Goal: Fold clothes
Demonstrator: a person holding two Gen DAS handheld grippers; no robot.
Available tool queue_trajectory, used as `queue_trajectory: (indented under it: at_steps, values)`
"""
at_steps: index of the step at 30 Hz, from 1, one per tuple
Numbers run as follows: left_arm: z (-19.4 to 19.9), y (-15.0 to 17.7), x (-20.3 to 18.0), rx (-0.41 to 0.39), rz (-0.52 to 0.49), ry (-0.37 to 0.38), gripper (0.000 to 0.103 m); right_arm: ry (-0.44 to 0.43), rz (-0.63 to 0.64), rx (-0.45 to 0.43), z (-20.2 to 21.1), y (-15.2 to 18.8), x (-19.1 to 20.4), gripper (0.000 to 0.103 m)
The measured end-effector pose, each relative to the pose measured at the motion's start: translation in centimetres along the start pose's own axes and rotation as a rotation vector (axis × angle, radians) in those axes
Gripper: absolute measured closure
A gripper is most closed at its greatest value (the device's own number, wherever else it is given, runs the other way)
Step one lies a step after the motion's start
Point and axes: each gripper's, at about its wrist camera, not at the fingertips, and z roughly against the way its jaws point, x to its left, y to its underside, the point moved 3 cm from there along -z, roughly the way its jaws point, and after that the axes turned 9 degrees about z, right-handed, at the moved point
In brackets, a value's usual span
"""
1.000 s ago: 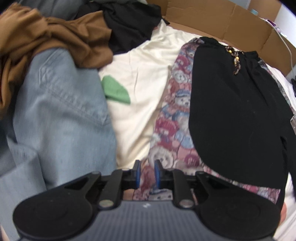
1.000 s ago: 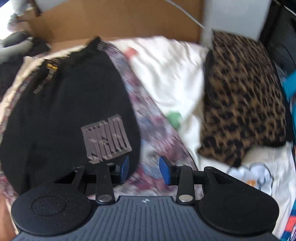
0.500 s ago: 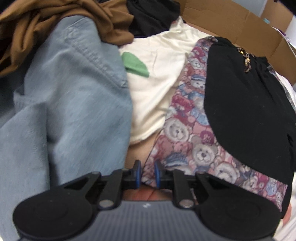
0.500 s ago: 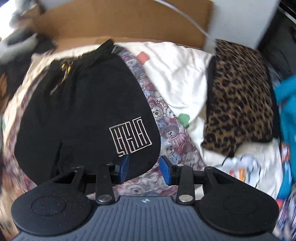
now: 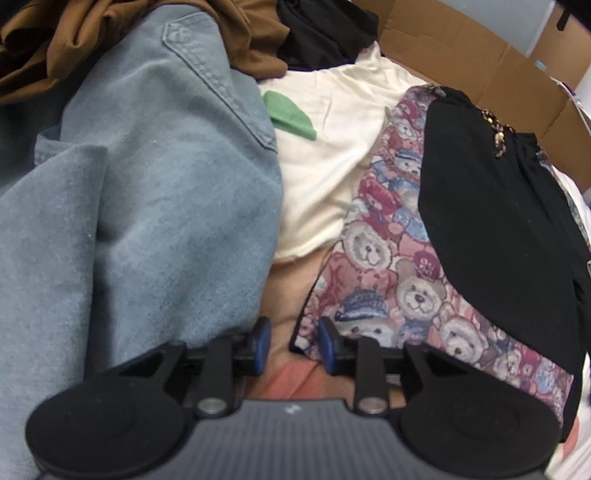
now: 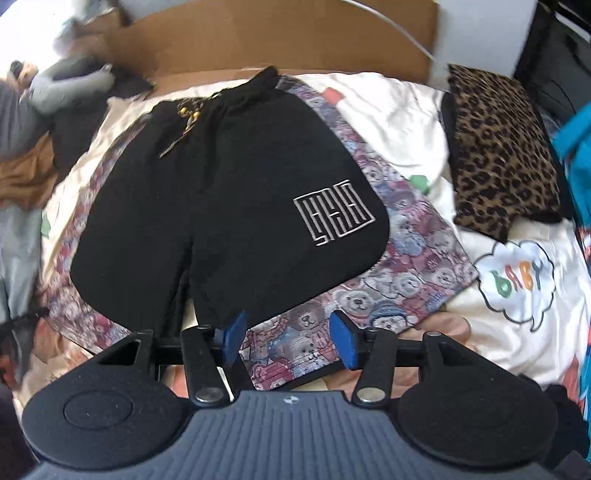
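The black shorts (image 6: pixel 221 206) are soft and limp; take them at the hem corners. Left hand-held gripper (image 5: pixel 291 345) and right hand-held gripper (image 6: pixel 288 338) are both spreading, empty.

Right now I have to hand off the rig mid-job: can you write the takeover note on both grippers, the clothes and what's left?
Left gripper: jaws opening, nothing pinched, at the near left corner of the teddy-bear cloth.
Right gripper: jaws opening over that cloth's near edge, not pressing it.
Black shorts lie spread flat on the cloth, unfolded.
Jeans and brown garment sit piled to the left.
Left: fold the shorts, then the pile.
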Motion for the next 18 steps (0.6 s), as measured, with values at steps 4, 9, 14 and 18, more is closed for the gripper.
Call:
queue_trajectory:
  at_steps: [4, 9, 14, 18]
  values:
    - [-0.2, 0.1, 0.0, -0.023, 0.019, 0.016, 0.072, -0.055, 0.037, 0.013, -1.7, 0.6, 2.0, 0.046]
    - [-0.1, 0.3, -0.2, -0.032, 0.031, 0.005, 0.073, -0.084, 0.06, 0.063, -2.7, 2.2, 3.4, 0.046]
    - [0.1, 0.3, 0.2, -0.024, 0.079, 0.02, 0.082, -0.09, 0.093, 0.071, -3.0, 3.1, 4.3, 0.046]
    - [0.4, 0.2, 0.6, -0.009, 0.092, 0.057, 0.092, -0.062, 0.098, 0.068, -3.0, 3.1, 4.3, 0.046]
